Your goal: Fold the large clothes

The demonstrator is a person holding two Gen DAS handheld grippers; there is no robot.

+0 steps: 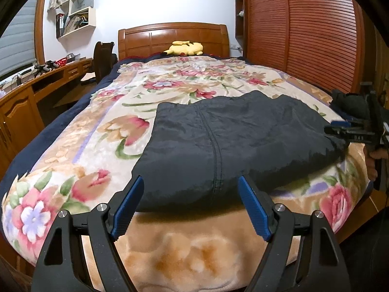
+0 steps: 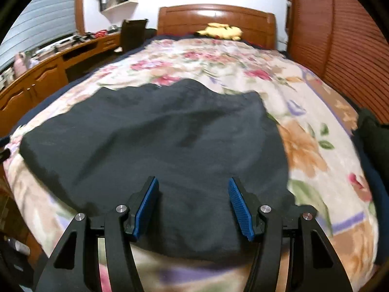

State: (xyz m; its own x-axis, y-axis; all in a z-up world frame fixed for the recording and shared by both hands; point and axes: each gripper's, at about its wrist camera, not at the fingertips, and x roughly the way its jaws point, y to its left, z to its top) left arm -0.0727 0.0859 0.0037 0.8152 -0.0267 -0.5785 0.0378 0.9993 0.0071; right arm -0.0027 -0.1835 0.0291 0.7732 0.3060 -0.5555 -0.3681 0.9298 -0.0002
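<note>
A large dark garment (image 1: 233, 143) lies folded flat on the floral blanket (image 1: 136, 97) near the foot of the bed. My left gripper (image 1: 190, 181) is open, its blue pads either side of the garment's near edge, holding nothing. My right gripper (image 2: 193, 182) is open over the garment (image 2: 155, 141) at its near edge, empty. The right gripper also shows in the left wrist view (image 1: 350, 131) at the garment's right corner.
A wooden headboard (image 1: 173, 39) and a yellow plush toy (image 1: 186, 48) are at the far end. A wooden desk (image 1: 29, 97) runs along the left. A slatted wooden wardrobe (image 1: 304, 31) stands at the right. A dark item (image 2: 372, 133) lies at the bed's right edge.
</note>
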